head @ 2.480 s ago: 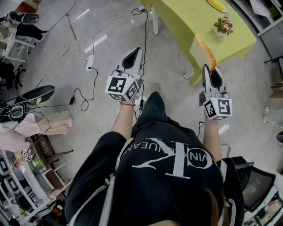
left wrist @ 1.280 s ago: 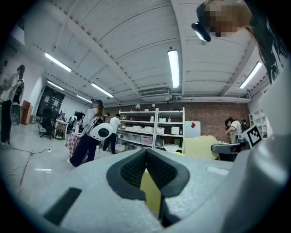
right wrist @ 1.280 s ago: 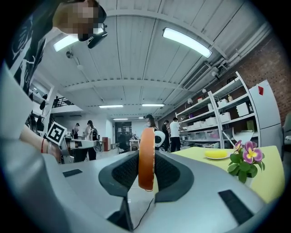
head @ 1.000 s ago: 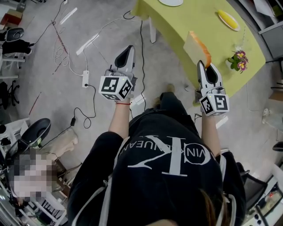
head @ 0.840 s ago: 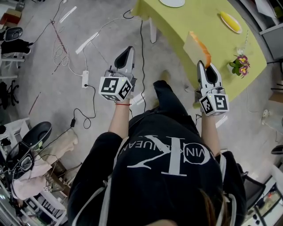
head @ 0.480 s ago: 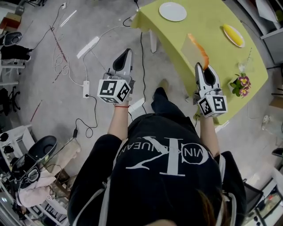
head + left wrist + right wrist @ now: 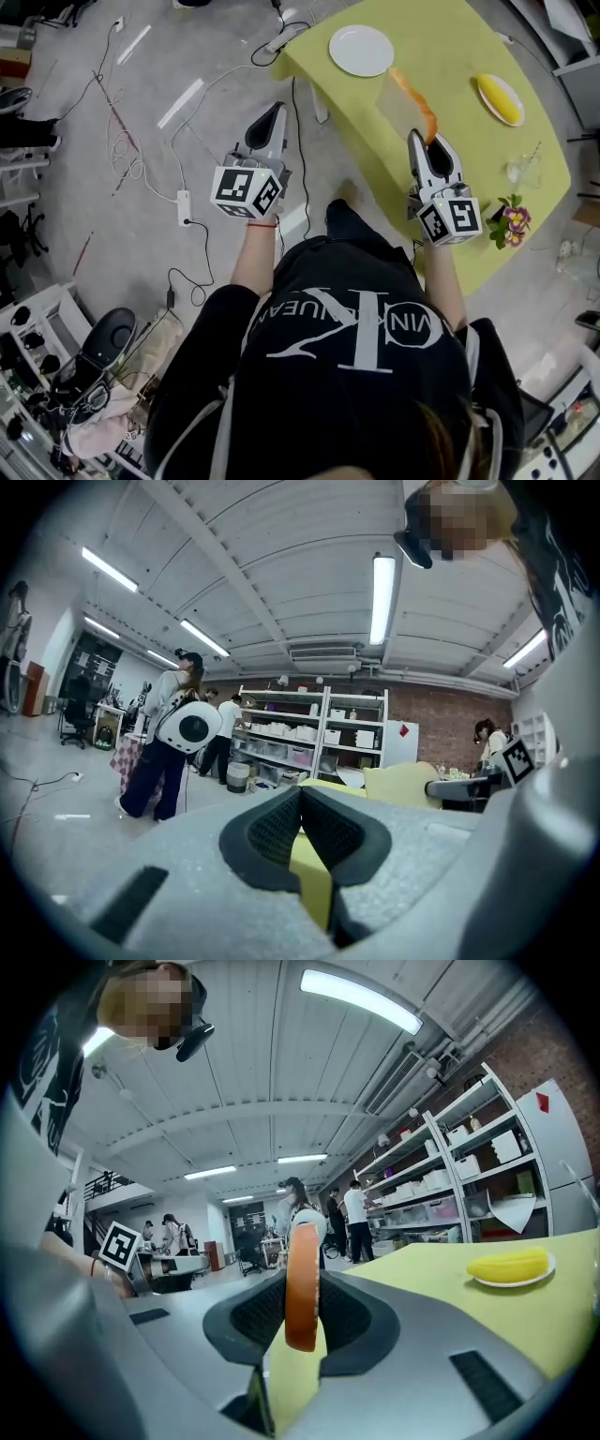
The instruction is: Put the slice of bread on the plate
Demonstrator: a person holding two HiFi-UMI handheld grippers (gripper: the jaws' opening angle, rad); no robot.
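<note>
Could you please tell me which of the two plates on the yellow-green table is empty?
The round white plate, further left in the head view, is empty. The other plate already carries a banana.

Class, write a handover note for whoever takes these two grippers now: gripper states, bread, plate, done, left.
Left gripper: shut, empty, over the floor.
Right gripper: shut on the slice of bread, held on edge above the yellow table.
White plate: empty, near the table's far corner.
Done: bread picked up.
Left: carry it to the plate, lay it flat, release.
</note>
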